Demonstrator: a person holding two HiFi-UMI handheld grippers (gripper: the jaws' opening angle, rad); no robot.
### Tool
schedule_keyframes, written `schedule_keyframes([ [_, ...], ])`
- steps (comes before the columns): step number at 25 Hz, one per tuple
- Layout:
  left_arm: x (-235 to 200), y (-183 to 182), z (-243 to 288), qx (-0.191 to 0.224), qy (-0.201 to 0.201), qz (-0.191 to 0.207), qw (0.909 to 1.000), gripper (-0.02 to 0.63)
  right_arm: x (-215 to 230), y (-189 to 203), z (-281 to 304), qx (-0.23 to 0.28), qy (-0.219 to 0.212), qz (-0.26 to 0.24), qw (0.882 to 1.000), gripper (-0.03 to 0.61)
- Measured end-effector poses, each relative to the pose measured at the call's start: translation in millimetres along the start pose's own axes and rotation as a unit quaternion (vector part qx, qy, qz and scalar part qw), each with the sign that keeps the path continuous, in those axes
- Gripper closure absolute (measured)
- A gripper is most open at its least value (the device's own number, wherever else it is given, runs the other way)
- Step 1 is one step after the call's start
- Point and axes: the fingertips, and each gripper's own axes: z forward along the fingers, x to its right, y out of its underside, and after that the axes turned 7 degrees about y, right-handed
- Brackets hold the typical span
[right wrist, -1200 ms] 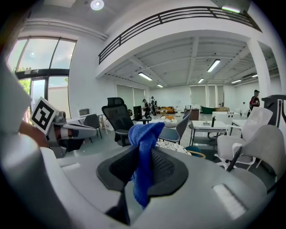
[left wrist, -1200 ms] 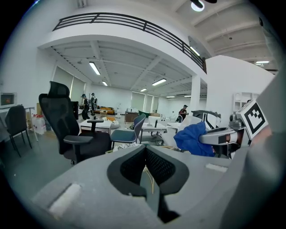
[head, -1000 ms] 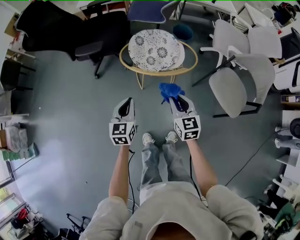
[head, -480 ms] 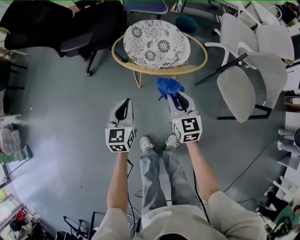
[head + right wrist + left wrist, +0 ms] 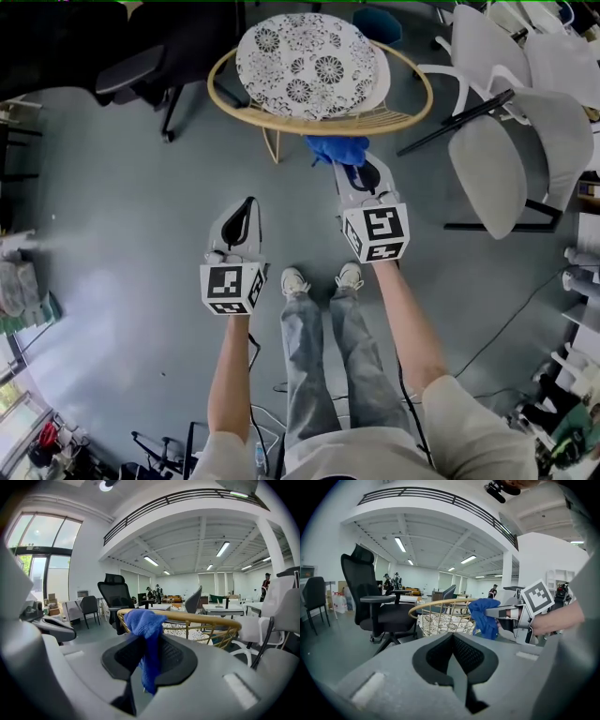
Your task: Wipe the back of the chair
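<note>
Standing on the floor (image 5: 112,187) in front of the person, the chair (image 5: 281,123) is a round one with a yellow hoop and thin bars. Its curved near side, which I take for the back, faces the tongs. To wipe it well, I think the stroke should follow this curve from one end to the other, so that no part of the hoop is missed. The cushion (image 5: 309,66) lies inside and needs no touching. The left tongs (image 5: 249,202) are nearer the person and apart from the chair, jaws pressed together with nothing between. They could steady the hoop if the chair slides. The right tongs (image 5: 356,169) pinch the cloth (image 5: 337,148), which is bunched just at the hoop; I cannot tell if it touches. The bunch should press flat on the hoop, because only a little cloth sticks out past the jaws and the hard tips could scrape the bars.
</note>
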Motion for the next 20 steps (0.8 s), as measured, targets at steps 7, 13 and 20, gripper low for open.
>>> schedule_keyframes([
  [7, -2, 1, 16, 0.002, 0.006, -0.003, 1.0, 0.611, 0, 23, 16, -0.018, 0.004, 0.007, 1.0, 0.503],
  [13, -9, -4, 31, -0.001, 0.009, -0.003, 1.0, 0.611, 8, 42, 39, -0.035, 0.005, 0.011, 0.999, 0.503],
  [20, -20, 1, 50, -0.013, 0.011, -0.006, 0.9998, 0.611, 13, 70, 67, -0.063, 0.002, 0.009, 0.998, 0.506],
])
